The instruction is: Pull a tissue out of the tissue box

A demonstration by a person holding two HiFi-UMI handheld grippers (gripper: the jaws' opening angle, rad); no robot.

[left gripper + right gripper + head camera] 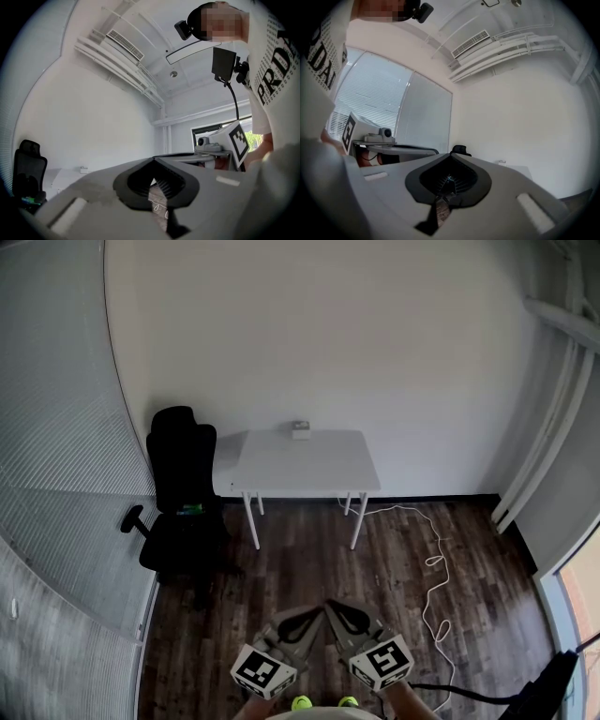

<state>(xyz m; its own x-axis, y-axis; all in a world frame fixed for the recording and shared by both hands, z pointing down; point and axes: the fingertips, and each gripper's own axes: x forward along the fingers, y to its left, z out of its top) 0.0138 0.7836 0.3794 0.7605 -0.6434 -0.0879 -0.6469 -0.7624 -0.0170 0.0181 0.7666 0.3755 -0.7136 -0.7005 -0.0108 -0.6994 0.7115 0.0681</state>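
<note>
The tissue box (300, 430) sits at the far edge of the white bench (309, 470), at twelve o'clock from both hand-held grippers and well apart from them. The left hand-held gripper (317, 611) and the right hand-held gripper (330, 604) hang low over the wooden floor (309, 559), side by side. Each has its jaws together and empty (their tips meet in each gripper's own view). A black office chair (183, 493) stands at nine o'clock of the bench, and a white cable (436, 587) trails at four o'clock.
</note>
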